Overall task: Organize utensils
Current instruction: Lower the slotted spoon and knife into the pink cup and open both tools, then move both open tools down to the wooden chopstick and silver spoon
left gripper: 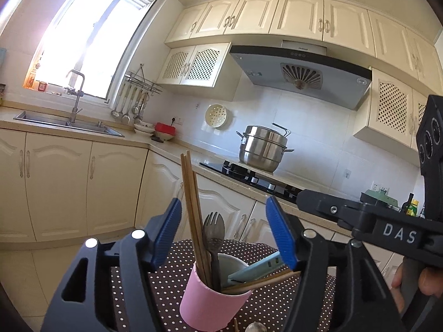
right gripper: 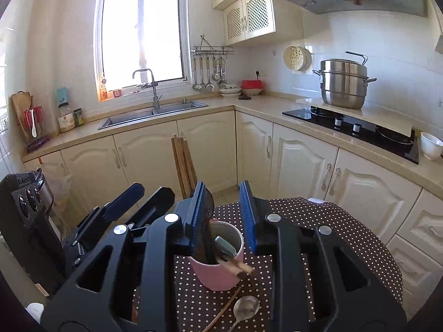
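Observation:
A pink cup (left gripper: 213, 303) stands on a brown polka-dot tablecloth (left gripper: 166, 276) and holds wooden chopsticks (left gripper: 191, 207), a dark spork (left gripper: 213, 238) and a teal-handled utensil (left gripper: 257, 269). My left gripper (left gripper: 223, 238) is open above the cup and holds nothing. My right gripper (right gripper: 221, 215) is open over the same cup (right gripper: 218, 274), its left pad against the spork (right gripper: 207, 221). A metal spoon (right gripper: 245, 308) and a single chopstick (right gripper: 221, 311) lie on the cloth (right gripper: 332, 235) in front of the cup.
Cream cabinets and a counter ring the room, with a sink (right gripper: 152, 114), a hob with a steel steamer pot (right gripper: 343, 84), and a white bowl (right gripper: 430, 145). The right gripper's body (left gripper: 387, 229) shows at right in the left wrist view.

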Motion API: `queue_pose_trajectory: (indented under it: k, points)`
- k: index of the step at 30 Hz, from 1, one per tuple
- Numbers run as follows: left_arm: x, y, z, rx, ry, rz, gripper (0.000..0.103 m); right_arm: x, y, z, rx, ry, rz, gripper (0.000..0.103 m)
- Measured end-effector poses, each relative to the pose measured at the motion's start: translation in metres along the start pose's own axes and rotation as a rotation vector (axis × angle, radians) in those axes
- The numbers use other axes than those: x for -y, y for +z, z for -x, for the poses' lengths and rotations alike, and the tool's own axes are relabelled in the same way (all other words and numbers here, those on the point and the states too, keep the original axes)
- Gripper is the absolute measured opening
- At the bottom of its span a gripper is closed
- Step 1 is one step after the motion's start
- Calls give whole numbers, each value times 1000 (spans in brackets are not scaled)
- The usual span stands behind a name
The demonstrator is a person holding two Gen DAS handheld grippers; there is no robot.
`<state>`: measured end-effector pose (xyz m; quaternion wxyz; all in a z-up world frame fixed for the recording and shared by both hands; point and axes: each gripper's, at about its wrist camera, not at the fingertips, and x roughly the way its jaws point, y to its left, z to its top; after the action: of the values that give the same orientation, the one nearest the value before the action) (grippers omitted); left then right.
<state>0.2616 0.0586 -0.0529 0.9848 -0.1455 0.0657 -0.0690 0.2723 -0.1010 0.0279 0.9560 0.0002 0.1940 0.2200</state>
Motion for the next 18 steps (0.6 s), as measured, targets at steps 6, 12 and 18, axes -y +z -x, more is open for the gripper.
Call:
queue_pose_trajectory:
  k: [6,12,18]
  points:
    - [9,9,33,-20,21,-37,67,-3,-8,27,6,-15,-3,27]
    - [25,12,63,-57,35,-99,70,-3,-22,53,6,-26,-23,31]
    - [38,11,80,-118,18,-132,73,1,-40,73,2,-43,-52,41]
